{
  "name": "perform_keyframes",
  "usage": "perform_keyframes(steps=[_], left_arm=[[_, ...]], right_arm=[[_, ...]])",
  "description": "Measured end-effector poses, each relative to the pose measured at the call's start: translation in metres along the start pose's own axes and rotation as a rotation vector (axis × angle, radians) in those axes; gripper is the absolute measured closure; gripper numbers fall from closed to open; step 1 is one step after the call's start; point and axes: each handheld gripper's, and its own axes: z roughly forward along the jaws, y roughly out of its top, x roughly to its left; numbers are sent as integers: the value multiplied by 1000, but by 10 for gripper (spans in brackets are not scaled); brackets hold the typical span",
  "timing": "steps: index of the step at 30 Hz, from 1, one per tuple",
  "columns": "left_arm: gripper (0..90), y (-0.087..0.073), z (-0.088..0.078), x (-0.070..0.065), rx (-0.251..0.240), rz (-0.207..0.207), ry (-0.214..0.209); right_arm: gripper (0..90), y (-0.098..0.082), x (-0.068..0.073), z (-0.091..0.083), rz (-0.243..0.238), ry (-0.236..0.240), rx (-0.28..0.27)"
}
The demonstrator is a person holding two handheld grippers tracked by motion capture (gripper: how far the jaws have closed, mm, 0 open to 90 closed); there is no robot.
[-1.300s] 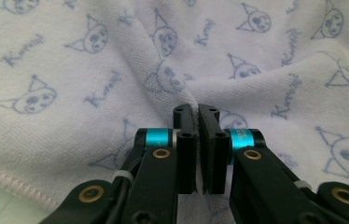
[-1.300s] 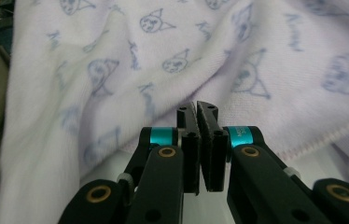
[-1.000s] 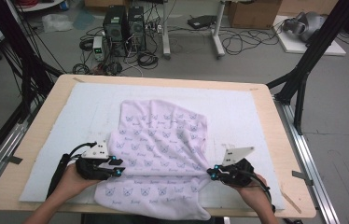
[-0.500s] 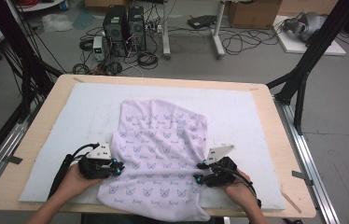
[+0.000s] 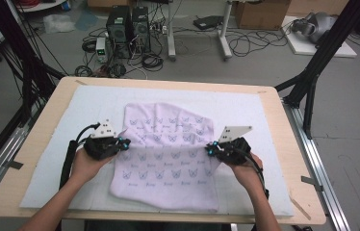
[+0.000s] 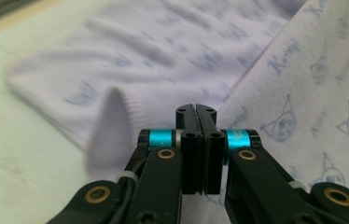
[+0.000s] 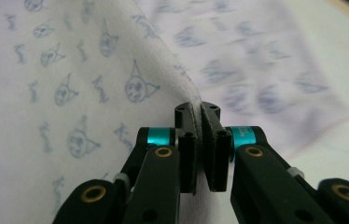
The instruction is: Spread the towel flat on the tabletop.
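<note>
You have the left gripper (image 5: 122,144) and right gripper (image 5: 210,150) each clamped tight on a side edge of the lilac printed cloth (image 5: 168,163) lying mid-table on the white mat (image 5: 53,144), edges pinched and lifted, the fold itself yet to be made.

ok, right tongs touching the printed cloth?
Touching. In the right gripper view the right tongs have a fold of the printed cloth pinched between the jaws.
</note>
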Motion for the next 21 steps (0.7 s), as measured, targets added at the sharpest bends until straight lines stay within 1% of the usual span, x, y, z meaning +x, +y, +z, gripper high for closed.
perform_keyframes(steps=[1,2,4,5,6,7,8,9,11,12,14,15,16,18,19,20,21], left_arm=[[884,2,7,6,1,-17,21],[883,3,13,10,7,-36,21],[879,1,26,15,43,-43,24],[871,-1,29,17,53,-46,25],[840,-2,31,18,64,-52,24],[797,-3,30,19,69,-56,15],[757,-3,27,19,65,-59,9],[723,-2,24,19,58,-60,5],[675,-1,13,17,40,-51,0],[651,-1,5,15,30,-44,0],[633,-2,-5,12,22,-21,-13],[623,-4,-10,8,20,-16,-20],[611,-8,-15,4,22,-7,-35],[592,-15,-19,-4,38,9,-55],[583,-21,-21,-10,42,16,-75],[577,-26,-22,-15,46,21,-90],[567,-29,-22,-19,52,26,-102]], right_arm=[[858,1,-5,2,15,-8,1],[854,0,-12,8,33,-13,12],[827,-4,-22,20,73,-11,38],[780,-7,-24,25,91,-9,52],[749,-9,-27,29,100,-23,65],[729,-11,-28,31,111,-18,70],[709,-12,-29,30,119,-16,59],[690,-12,-28,27,114,-17,42],[652,-11,-23,18,97,-17,1],[641,-10,-20,14,95,-14,-10],[627,-11,-11,5,62,5,-32],[623,-12,-5,1,46,13,-35],[617,-14,1,-2,29,22,-33],[600,-22,14,-6,8,42,-37],[591,-25,18,-6,11,57,-37],[583,-31,24,-6,9,82,-32],[575,-35,29,-5,6,100,-22]])
